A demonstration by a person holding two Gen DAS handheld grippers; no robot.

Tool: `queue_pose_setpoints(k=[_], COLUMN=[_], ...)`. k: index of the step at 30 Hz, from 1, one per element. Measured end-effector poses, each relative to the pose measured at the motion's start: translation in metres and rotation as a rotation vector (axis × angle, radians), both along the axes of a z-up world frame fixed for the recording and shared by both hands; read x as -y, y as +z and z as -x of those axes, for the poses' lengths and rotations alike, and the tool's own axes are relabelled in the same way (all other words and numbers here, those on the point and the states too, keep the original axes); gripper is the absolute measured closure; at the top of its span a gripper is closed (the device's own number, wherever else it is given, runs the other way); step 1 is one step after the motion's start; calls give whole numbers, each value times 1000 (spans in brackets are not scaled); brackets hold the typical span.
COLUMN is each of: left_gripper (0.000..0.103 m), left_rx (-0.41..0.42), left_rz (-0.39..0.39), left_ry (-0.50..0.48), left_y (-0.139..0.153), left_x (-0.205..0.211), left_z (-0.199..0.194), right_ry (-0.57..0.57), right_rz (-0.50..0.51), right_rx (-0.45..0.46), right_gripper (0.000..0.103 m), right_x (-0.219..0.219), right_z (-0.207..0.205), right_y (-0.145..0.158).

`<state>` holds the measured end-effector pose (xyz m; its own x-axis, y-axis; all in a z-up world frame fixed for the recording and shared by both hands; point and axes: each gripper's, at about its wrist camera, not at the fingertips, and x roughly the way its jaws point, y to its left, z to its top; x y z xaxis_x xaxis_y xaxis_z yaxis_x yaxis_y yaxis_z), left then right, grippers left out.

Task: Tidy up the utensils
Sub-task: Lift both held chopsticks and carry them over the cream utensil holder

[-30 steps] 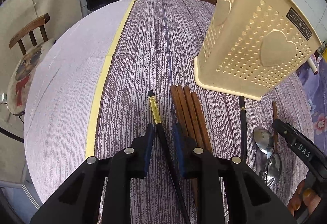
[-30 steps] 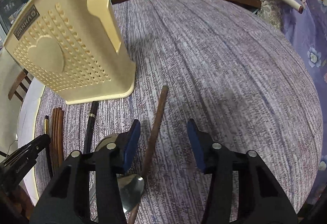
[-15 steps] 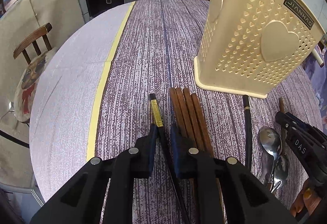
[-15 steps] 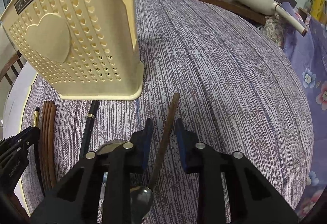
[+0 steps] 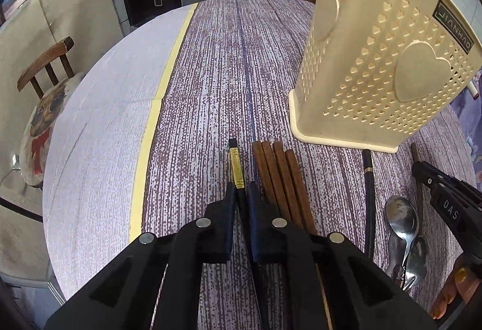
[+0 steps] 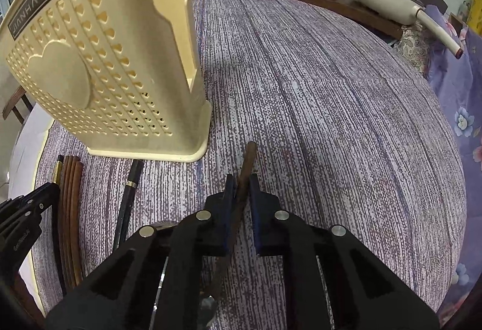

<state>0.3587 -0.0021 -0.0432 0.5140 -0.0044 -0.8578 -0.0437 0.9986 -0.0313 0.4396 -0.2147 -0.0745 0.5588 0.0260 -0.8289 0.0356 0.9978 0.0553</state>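
Table (image 5: 211, 74): left gripper (image 5: 241, 194) clamped on black chopstick (image 5: 235, 161), right gripper (image 6: 241, 188) on spoon handle (image 6: 248, 158). Grasp step; next lift into holder (image 5: 376, 59).

Both wrist cameras sit low and close over the worktop (image 5: 211, 74), each looking forward along its own jaws. The left view faces the cream utensil holder (image 5: 376, 65) from its left, the right view from its right (image 6: 99, 74); both share it.

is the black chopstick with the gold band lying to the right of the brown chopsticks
No, in the left wrist view the gold-banded black chopstick lies left of the four brown chopsticks, between the left gripper fingers.
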Motion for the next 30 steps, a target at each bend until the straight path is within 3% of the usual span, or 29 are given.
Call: queue_pose_setpoints(k=[13, 30], left_gripper=[95, 95], left_rx=[62, 326], left_rz=[59, 100], left_ry=[-9, -56], left_y=[11, 116], left_x=[0, -6], left_z=[6, 49], right_ry=[-6, 83], right_rz=[-80, -117], right_rx=[87, 332], right_gripper=[93, 96], right_x=[22, 41], right_z=[8, 69], right_y=[19, 119])
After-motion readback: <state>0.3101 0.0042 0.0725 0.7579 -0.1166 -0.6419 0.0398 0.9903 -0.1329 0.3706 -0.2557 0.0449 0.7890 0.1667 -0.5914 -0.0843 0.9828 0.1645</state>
